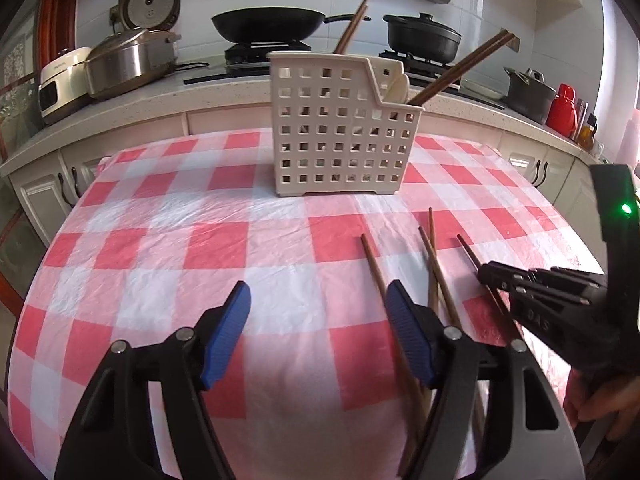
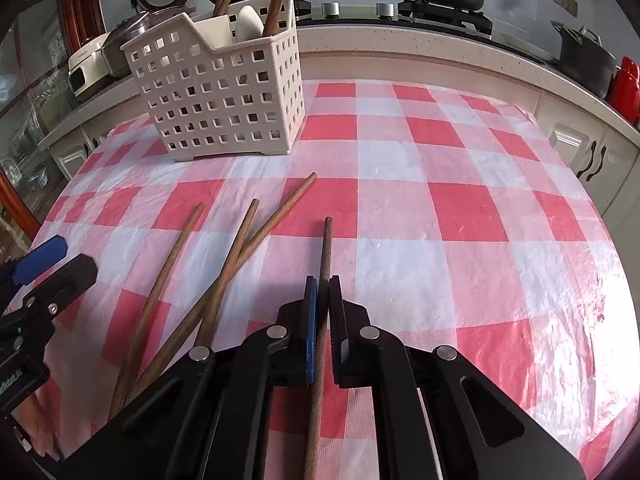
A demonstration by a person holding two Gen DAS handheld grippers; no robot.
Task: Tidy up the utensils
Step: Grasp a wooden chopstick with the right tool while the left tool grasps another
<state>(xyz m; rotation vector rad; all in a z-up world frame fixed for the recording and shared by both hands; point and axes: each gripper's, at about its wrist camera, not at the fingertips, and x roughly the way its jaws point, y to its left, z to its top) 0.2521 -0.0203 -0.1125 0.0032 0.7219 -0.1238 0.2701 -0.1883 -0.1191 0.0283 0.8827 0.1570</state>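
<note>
A white perforated utensil basket stands at the far side of the checked table and holds several brown chopsticks and a white spoon; it also shows in the right wrist view. My right gripper is shut on a brown chopstick that lies along the cloth. Three more chopsticks lie on the table to its left, two of them crossed. My left gripper is open and empty above the cloth, just left of those chopsticks. The right gripper also shows in the left wrist view.
The table carries a red and white checked plastic cloth. Behind it runs a kitchen counter with a rice cooker, a steel pot, a wok and black pots on the stove. White cabinets stand below the counter.
</note>
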